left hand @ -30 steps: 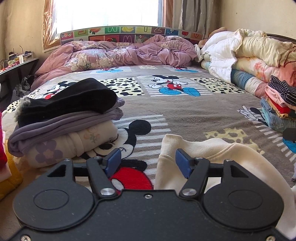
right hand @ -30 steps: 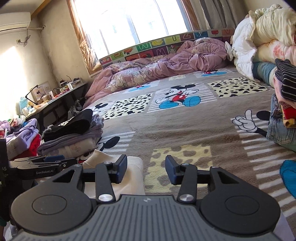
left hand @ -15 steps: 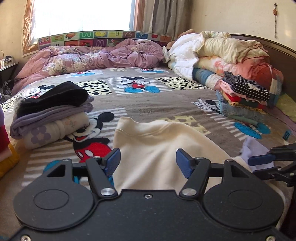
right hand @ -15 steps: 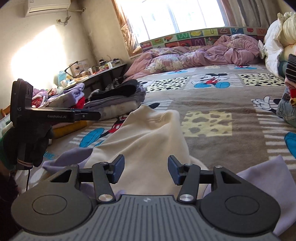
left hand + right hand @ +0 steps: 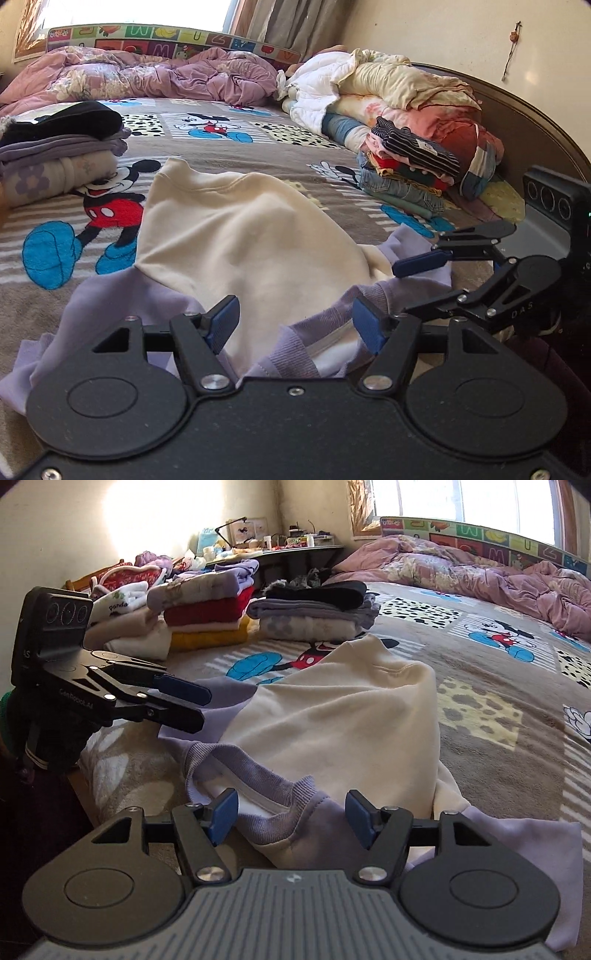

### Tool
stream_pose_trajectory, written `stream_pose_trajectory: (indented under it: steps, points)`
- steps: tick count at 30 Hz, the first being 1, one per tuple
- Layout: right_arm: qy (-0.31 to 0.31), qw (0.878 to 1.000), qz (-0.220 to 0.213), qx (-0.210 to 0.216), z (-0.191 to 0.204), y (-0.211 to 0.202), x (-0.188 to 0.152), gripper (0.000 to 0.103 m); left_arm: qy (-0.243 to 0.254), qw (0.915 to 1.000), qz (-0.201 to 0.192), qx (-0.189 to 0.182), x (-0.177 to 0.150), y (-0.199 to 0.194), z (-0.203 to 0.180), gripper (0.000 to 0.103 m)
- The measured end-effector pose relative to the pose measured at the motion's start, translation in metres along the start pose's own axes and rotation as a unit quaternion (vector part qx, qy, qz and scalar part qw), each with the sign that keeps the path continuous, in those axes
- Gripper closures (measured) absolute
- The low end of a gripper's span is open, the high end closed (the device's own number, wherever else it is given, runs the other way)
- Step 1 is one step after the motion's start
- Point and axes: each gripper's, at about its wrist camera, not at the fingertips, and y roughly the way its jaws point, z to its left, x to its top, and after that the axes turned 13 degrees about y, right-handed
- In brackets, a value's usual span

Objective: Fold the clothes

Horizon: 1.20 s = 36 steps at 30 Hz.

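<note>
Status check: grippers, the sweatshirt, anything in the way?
Left gripper open, right gripper just opened wider, nothing gripped. Cream and lilac sweatshirt spread on the bed, collar nearest. Folded stacks off to the sides, clear of it.

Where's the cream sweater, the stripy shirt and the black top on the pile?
cream sweater [image 5: 236, 236], left wrist view, middle of its body
stripy shirt [image 5: 413, 147], left wrist view, top of its folded face
black top [image 5: 317, 590], right wrist view, its upper fold

Both wrist cameras sit low and close over the sweatshirt [image 5: 251, 236], sharing it from opposite sides of the bed [image 5: 498, 686].
</note>
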Motion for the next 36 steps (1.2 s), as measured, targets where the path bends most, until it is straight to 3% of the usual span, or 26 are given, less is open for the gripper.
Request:
stream_pose_trajectory:
  steps: [10,11,12,13,15,19,29,36]
  points:
    - [0.000,0.999,0.035,-0.024,-0.010,0.030,0.010,0.038,-0.012,0.9990,0.043,0.003,-0.019,0.023,0.001,0.040]
    - [0.000,0.999,0.037,-0.024,-0.010,0.031,0.010,0.045,-0.007,0.9990,0.044,0.006,-0.020,0.023,0.000,0.044]
    - [-0.001,0.999,0.040,-0.023,-0.010,0.032,0.010,0.057,-0.005,0.9990,0.045,0.007,-0.020,0.023,-0.001,0.059]
    - [-0.003,0.999,0.042,-0.021,-0.009,0.033,0.009,0.063,-0.005,0.9990,0.045,0.004,-0.021,0.022,-0.001,0.071]
    - [-0.012,0.999,0.044,-0.020,-0.006,0.032,0.006,0.079,0.000,0.9991,0.041,0.006,-0.021,0.020,-0.002,0.074]
    - [-0.030,0.999,0.025,-0.024,0.002,0.022,-0.001,0.088,0.013,0.9993,0.033,0.008,-0.022,0.012,-0.007,0.089]
    - [-0.067,0.997,-0.029,-0.027,0.023,-0.011,-0.020,0.090,0.050,0.9985,0.008,0.022,-0.026,-0.009,-0.030,0.092]
    - [-0.127,0.990,-0.041,-0.044,0.046,-0.025,-0.050,0.090,0.137,0.9894,0.009,0.046,-0.041,-0.021,-0.059,0.092]
